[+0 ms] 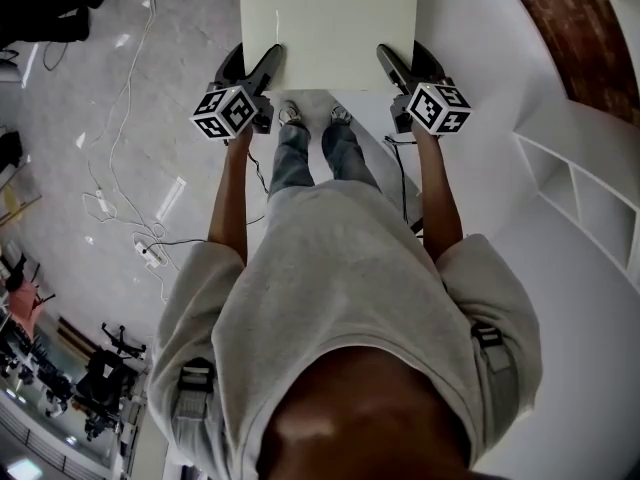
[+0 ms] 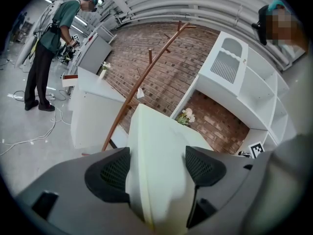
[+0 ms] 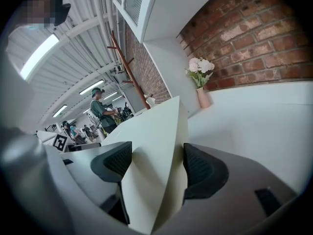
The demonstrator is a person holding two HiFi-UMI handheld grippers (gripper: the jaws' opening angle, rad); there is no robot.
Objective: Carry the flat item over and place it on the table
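Grey floor point(image 1: 150, 78) strewn with cables point(image 1: 125, 118), white tabletop point(image 3: 254, 131) against a brick wall; a cream board point(image 1: 328, 28) is held in the air in front of the person, not yet set down.
The board is pinched at its near left corner by the left tool point(image 1: 268, 63) and at its near right corner by the right tool point(image 1: 392, 63), and in both gripper views the pads point(image 2: 115, 173) are pressed onto the board's faces. Only the near edge is gripped, so the far end is unsupported and a slip or droop is likely if either pinch is eased or the tools are moved unevenly. A twist could be caused the same way. The flower vase point(image 3: 201, 82) on the tabletop could be knocked if the board is slid in too far. A trip on the cables is also possible.
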